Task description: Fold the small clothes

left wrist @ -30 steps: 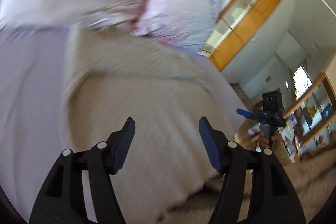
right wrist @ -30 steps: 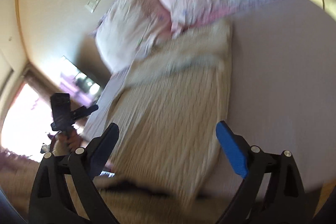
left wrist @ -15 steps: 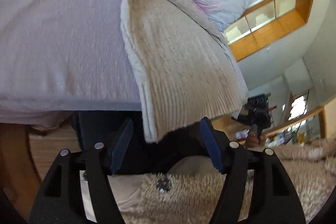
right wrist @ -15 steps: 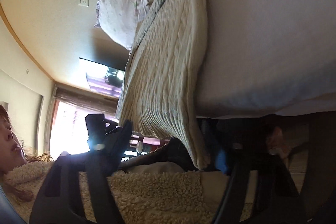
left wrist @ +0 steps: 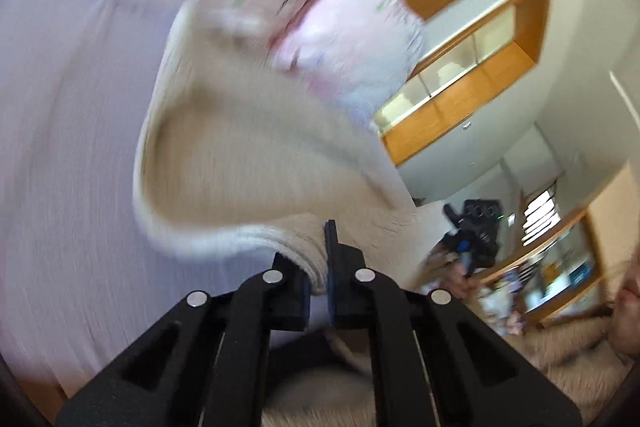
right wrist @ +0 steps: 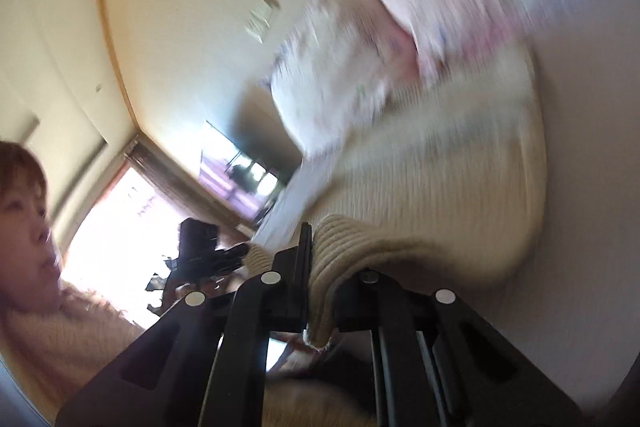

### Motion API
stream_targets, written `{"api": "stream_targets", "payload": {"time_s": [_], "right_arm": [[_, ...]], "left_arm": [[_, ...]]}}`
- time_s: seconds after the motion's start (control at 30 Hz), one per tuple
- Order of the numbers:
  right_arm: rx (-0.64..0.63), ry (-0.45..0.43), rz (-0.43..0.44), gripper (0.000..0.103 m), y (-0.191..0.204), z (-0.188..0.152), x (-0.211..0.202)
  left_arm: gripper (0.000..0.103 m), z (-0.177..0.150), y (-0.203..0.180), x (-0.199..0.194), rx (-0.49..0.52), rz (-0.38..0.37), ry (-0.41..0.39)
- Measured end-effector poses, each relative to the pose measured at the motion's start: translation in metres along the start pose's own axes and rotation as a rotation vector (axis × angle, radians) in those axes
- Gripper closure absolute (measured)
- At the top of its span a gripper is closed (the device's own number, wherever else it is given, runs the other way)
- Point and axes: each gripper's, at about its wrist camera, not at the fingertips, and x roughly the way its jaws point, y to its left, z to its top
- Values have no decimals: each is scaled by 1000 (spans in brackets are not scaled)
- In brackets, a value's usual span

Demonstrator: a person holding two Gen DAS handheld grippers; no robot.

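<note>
I have my left gripper (left wrist: 318, 269) and right gripper (right wrist: 322, 277) each pinched on a hem corner of the cream knit sweater (left wrist: 248, 151) on the bed (left wrist: 60, 147); by my reckoning, 1st fold only beginning.

Sweater (left wrist: 256, 155) lies on the bed (left wrist: 60, 147) ahead of the left hand-held gripper (left wrist: 318, 267), its near edge between the fingers; pillows (left wrist: 320, 27) lie beyond it, right hand-held gripper (left wrist: 472, 239) off right.
</note>
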Motion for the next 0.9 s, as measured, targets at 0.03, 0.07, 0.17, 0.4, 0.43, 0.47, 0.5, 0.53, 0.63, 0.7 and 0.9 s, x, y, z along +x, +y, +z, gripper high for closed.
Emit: {"api": "stream_targets", "payload": {"time_s": [0.03, 0.07, 0.17, 0.4, 0.43, 0.47, 0.5, 0.53, 0.63, 0.7, 0.9], "right_arm": [[-16, -28, -31, 95, -3, 21, 8], [-25, -58, -72, 95, -10, 45, 20], [-7, -112, -203, 95, -39, 98, 59], [271, 35, -628, 66, -146, 133, 149], [269, 11, -639, 55, -145, 126, 143], [251, -23, -642, 30, -141, 122, 136], [208, -79, -650, 10, -132, 117, 125], [188, -103, -649, 4, -127, 115, 119], [183, -130, -585, 4, -118, 112, 102], [203, -128, -539, 4, -119, 113, 101], [203, -86, -475, 4, -112, 96, 90]], "left_arm": [[97, 17, 0, 4, 19, 15, -25], [97, 43, 5, 10, 29, 39, -69], [97, 115, 33, 43, -39, 117, -182], [91, 177, 103, 131, -148, 318, -98], [76, 174, 111, 128, -187, 307, -92], [54, 170, 118, 119, -200, 288, -100], [44, 166, 121, 109, -202, 283, -115], [36, 163, 121, 100, -194, 293, -126], [35, 157, 134, 87, -198, 302, -82], [36, 149, 143, 86, -235, 277, -22], [54, 124, 145, 118, -298, 220, 56]]}}
